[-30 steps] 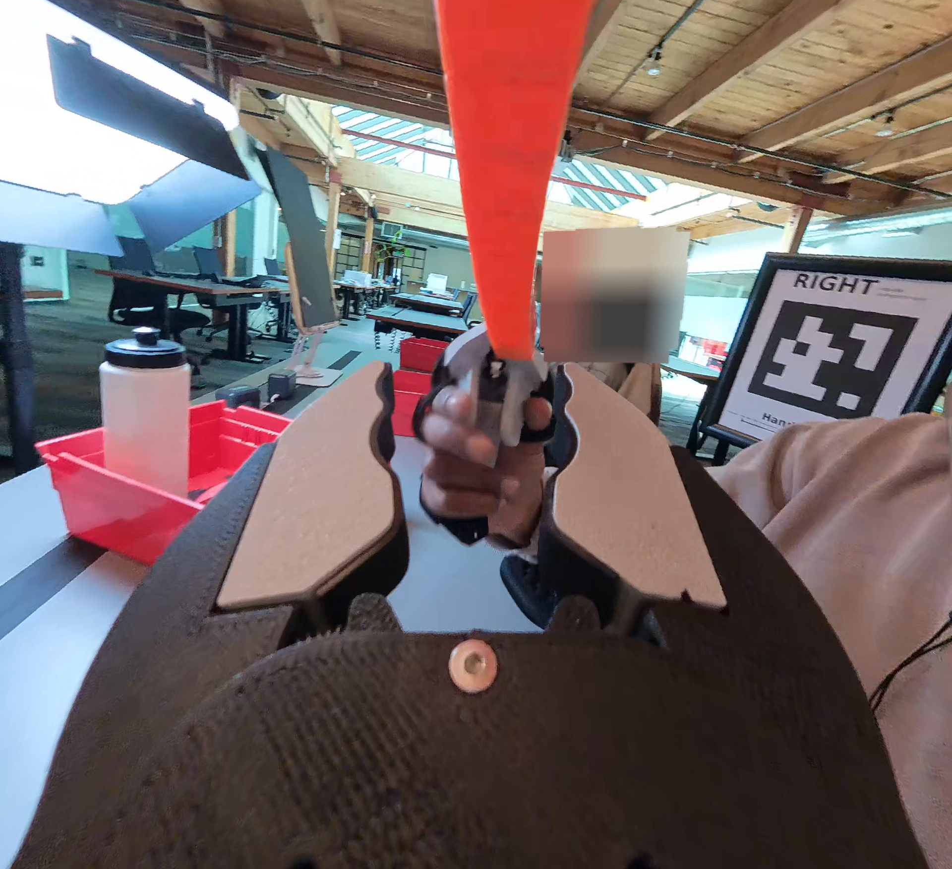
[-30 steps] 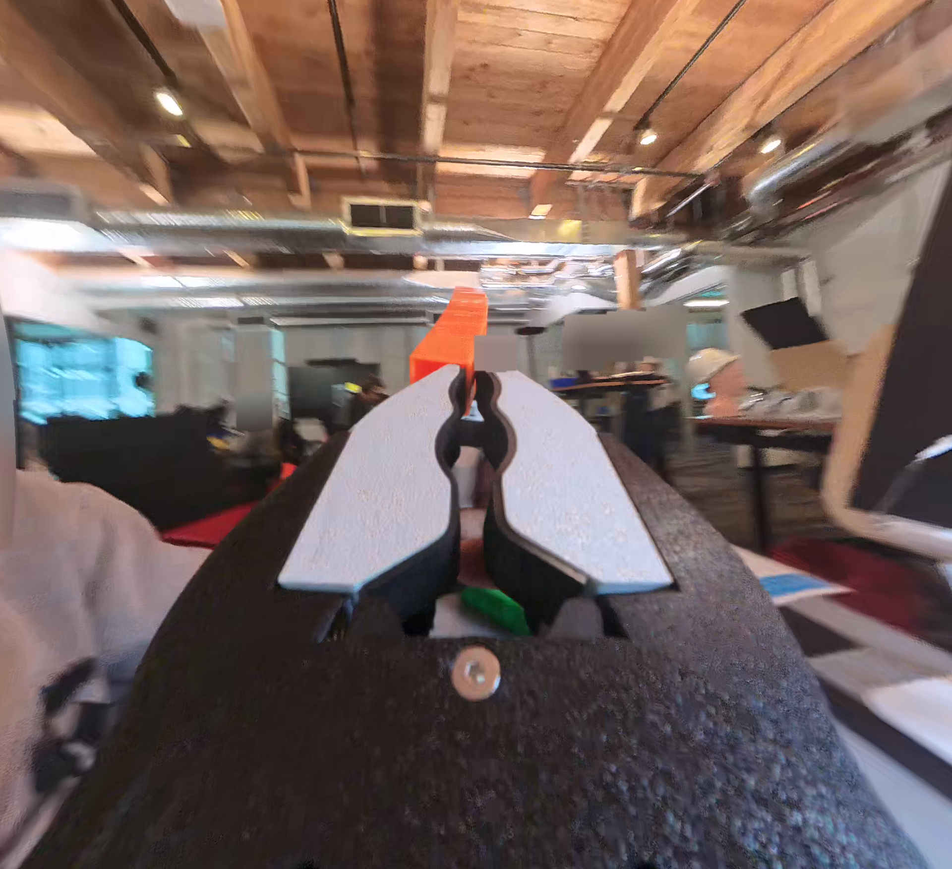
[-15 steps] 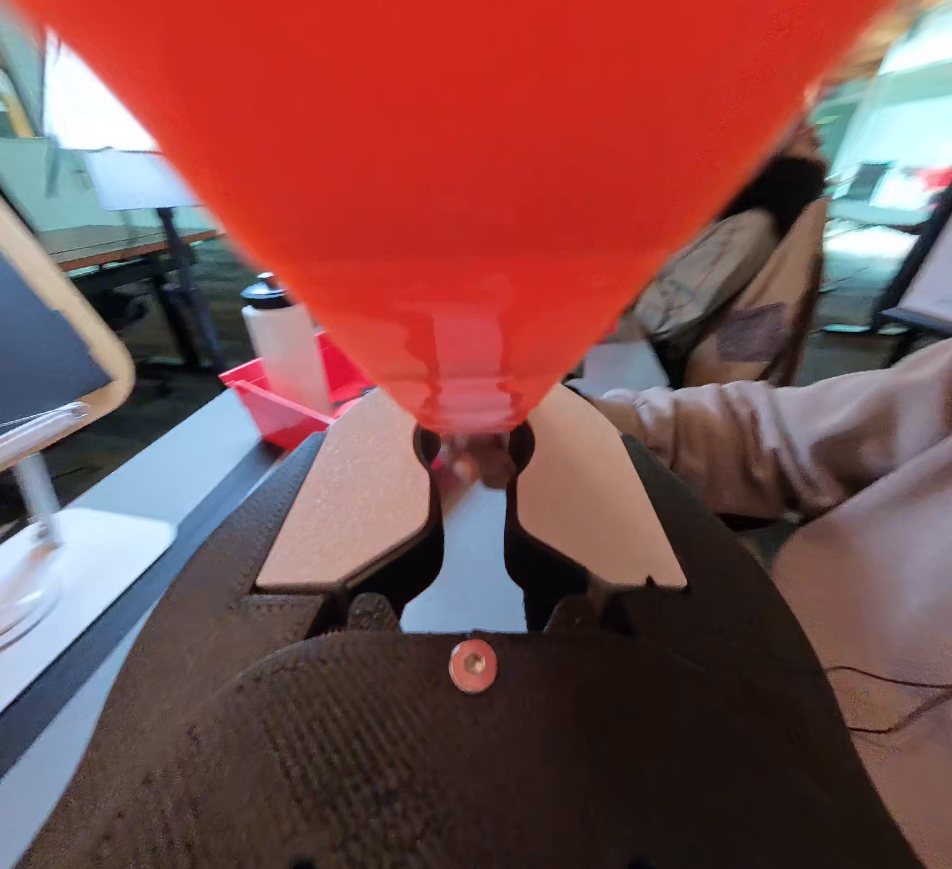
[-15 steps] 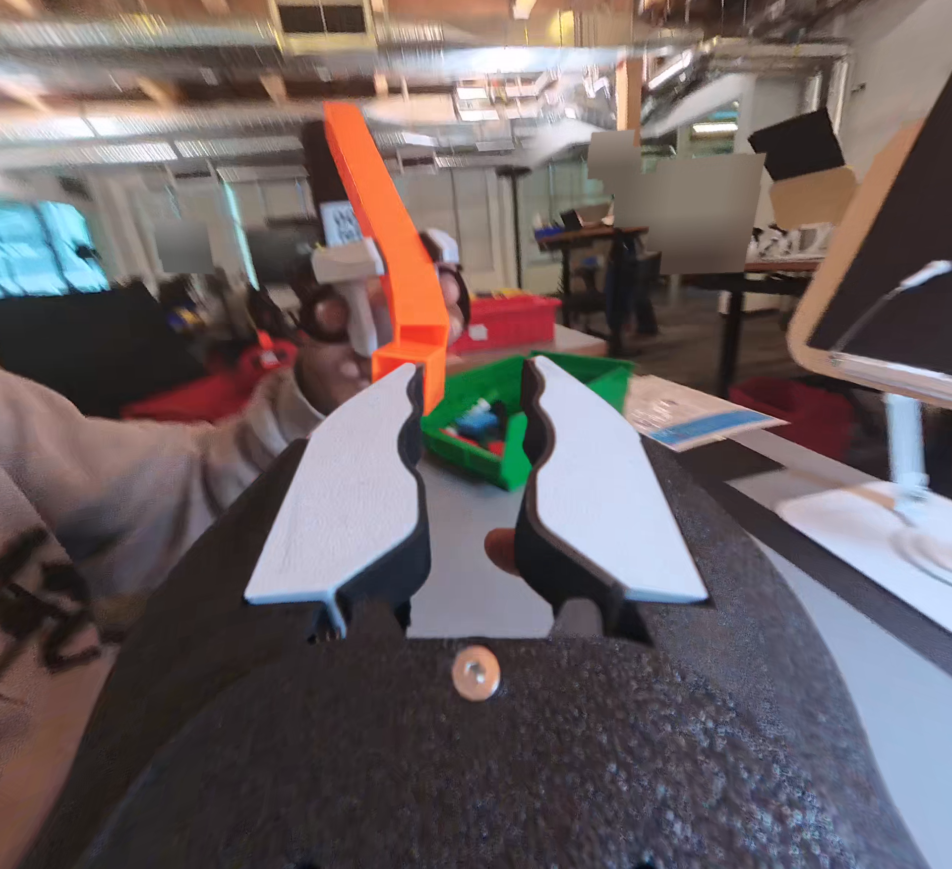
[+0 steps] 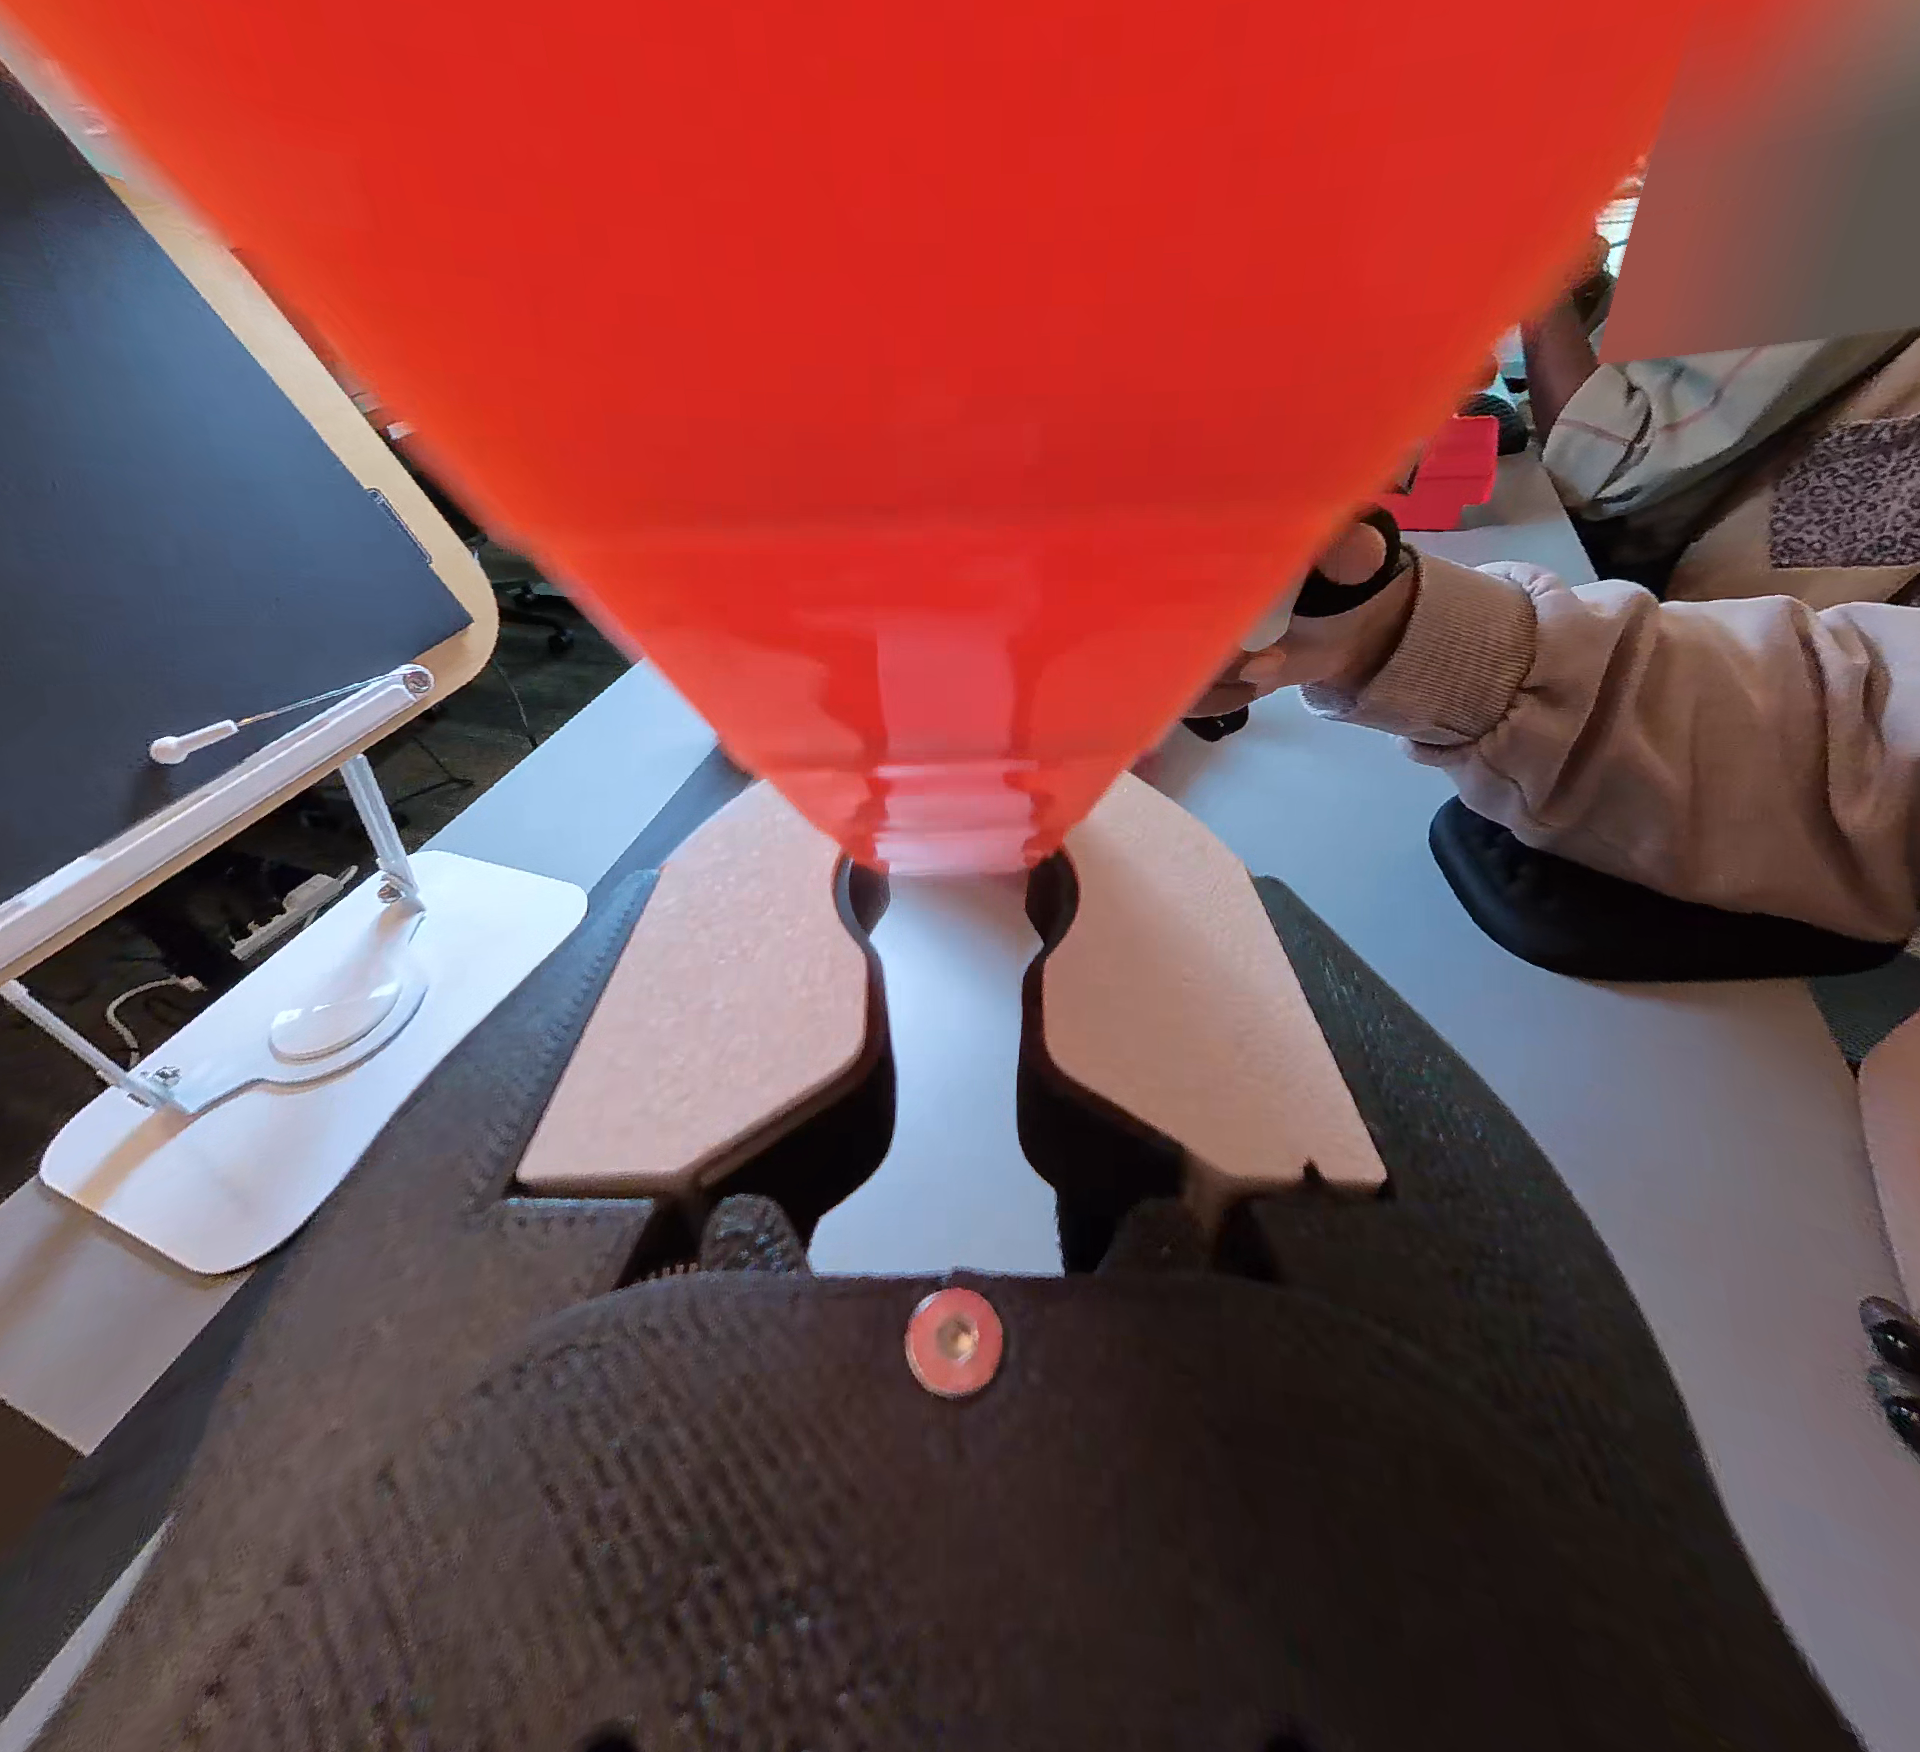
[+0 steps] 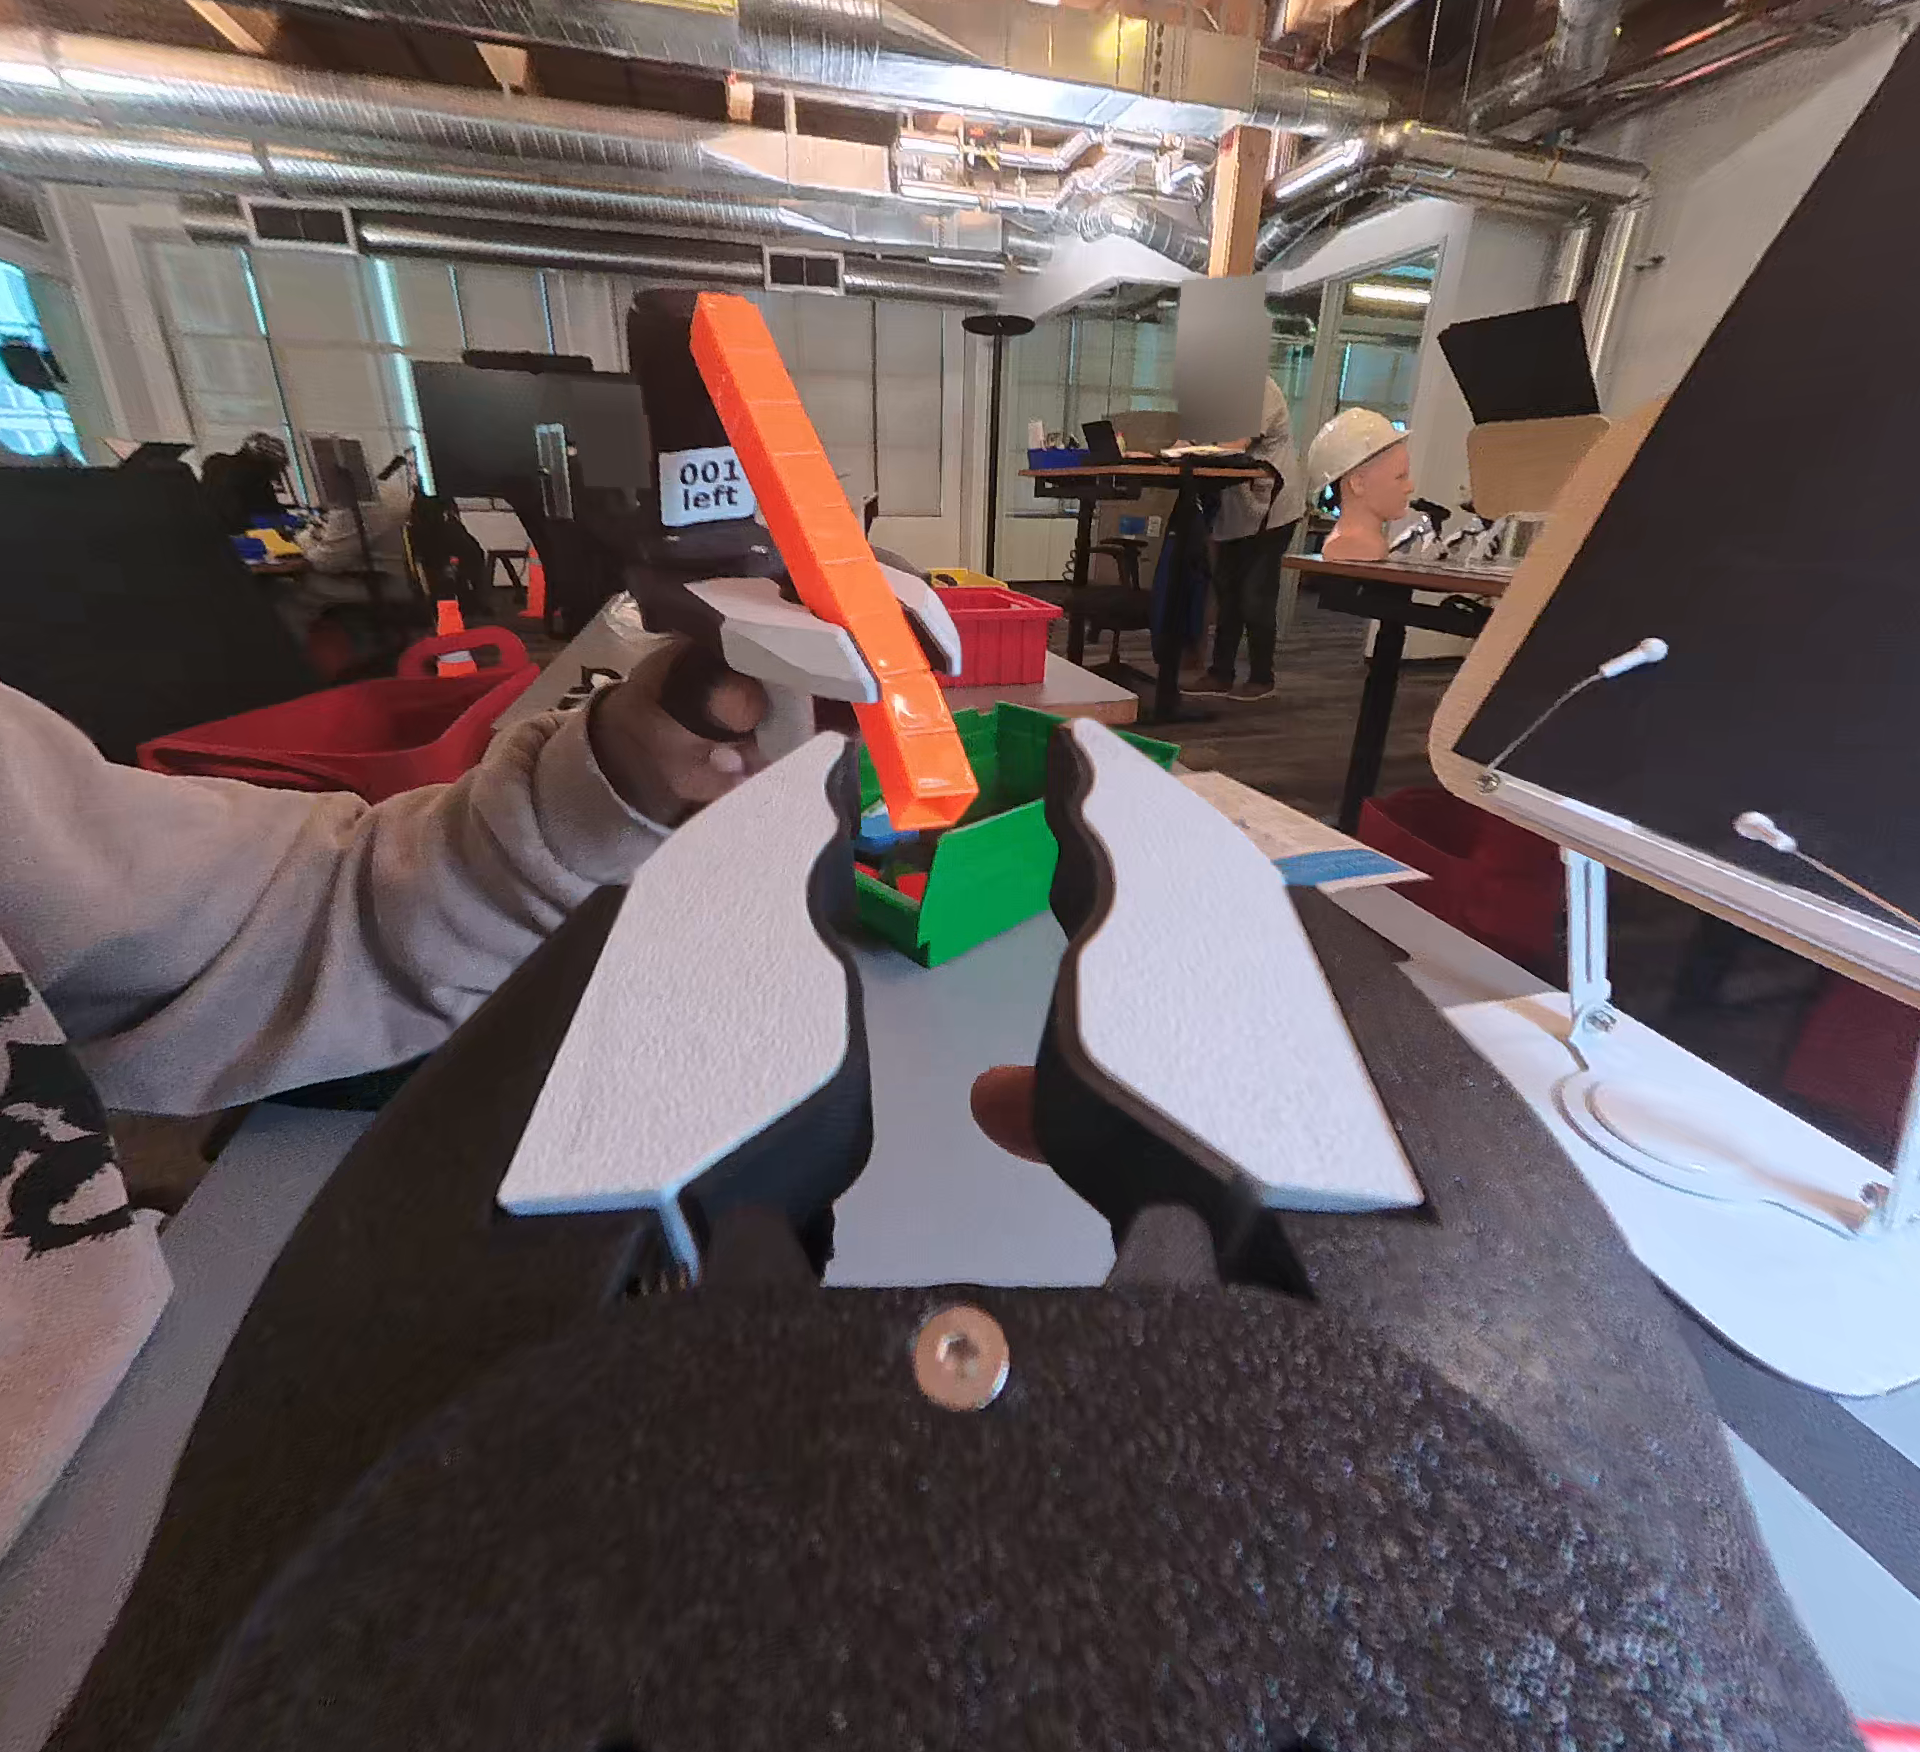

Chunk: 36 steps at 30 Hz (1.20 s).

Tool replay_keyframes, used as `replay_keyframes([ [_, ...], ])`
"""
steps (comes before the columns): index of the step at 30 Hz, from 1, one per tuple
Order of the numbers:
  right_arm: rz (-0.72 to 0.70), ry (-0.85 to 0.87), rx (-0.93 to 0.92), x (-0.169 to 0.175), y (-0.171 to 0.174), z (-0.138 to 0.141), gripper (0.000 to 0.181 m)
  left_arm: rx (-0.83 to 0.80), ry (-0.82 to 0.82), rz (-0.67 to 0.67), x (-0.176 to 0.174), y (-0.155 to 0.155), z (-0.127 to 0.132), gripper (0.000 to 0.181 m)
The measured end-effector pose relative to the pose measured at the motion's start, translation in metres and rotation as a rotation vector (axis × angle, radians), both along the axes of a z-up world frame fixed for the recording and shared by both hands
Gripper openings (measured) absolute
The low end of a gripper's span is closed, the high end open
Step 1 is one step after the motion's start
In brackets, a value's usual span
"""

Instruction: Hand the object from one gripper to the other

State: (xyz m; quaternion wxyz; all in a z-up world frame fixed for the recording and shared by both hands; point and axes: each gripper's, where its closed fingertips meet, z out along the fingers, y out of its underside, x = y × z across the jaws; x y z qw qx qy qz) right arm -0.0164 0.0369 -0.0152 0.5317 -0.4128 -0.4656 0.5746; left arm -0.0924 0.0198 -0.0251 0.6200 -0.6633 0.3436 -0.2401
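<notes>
A long orange bar (image 6: 821, 549) is gripped near its lower end by my left gripper (image 6: 831, 632), which shows in the right wrist view tilted up and to the left. In the left wrist view the bar (image 5: 935, 300) fills the upper frame, and my left gripper (image 5: 956, 861) is shut on its end. My right gripper (image 6: 951, 746) is open and empty, its fingertips just below and in front of the bar's free lower end, not touching it. In the left wrist view the bar hides most of the right gripper; only the hand and sleeve (image 5: 1558, 726) holding it show.
A green bin (image 6: 987, 871) with small coloured pieces stands on the grey table (image 5: 1455, 1131) beyond my right gripper. A red bin (image 6: 997, 632) is farther back and a red basket (image 6: 343, 726) is at the left. A tablet on a white stand (image 6: 1714, 663) stands at the right. Spacing between my two grippers at the tips: around 9 centimetres.
A second ago my right gripper was shut on the bar and my left was open. My left gripper then shut on it, and my right opened and drew back.
</notes>
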Motion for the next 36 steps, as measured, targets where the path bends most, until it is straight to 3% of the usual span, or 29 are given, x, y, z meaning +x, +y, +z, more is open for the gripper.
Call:
replay_keyframes([
  [4, -0.123, -0.129, 0.032, -0.012, 0.018, -0.025, 0.03, -0.002, 0.005, 0.016, -0.003, 0.004, -0.003, 0.023],
  [8, -0.336, -0.302, -0.014, -0.021, 0.052, -0.06, 0.027, -0.004, -0.011, 0.034, -0.01, 0.007, -0.002, 0.023],
  [15, -0.591, -0.58, -0.293, -0.06, 0.096, -0.161, 0.039, 0.008, -0.076, 0.084, -0.033, 0.013, 0.01, 0.023],
  [21, -0.926, -0.83, -0.322, -0.068, 0.199, -0.216, 0.057, 0.048, -0.11, 0.117, -0.055, 0.006, 0.028, 0.023],
  [25, -1.03, -0.968, -0.424, -0.063, 0.245, -0.24, 0.061, 0.079, -0.158, 0.113, -0.071, -0.002, 0.045, 0.023],
  [27, -1.053, -1.02, -0.438, -0.061, 0.258, -0.25, 0.056, 0.084, -0.189, 0.105, -0.078, -0.005, 0.051, 0.022],
  [28, -1.054, -1.051, -0.424, -0.06, 0.262, -0.253, 0.046, 0.084, -0.203, 0.1, -0.08, -0.006, 0.053, 0.023],
  [29, -1.04, -1.069, -0.383, -0.061, 0.265, -0.253, 0.016, 0.085, -0.213, 0.095, -0.083, -0.007, 0.055, 0.022],
  [30, -1.031, -1.066, -0.351, -0.062, 0.266, -0.251, 0.0, 0.086, -0.219, 0.093, -0.084, -0.008, 0.056, 0.022],
  [33, -0.847, -1.03, -0.234, -0.087, 0.243, -0.238, 0.0, 0.077, -0.208, 0.079, -0.087, -0.008, 0.054, 0.022],
  [36, -0.646, -1.022, -0.117, -0.102, 0.194, -0.226, 0.0, 0.061, -0.194, 0.086, -0.088, -0.003, 0.047, 0.023],
])
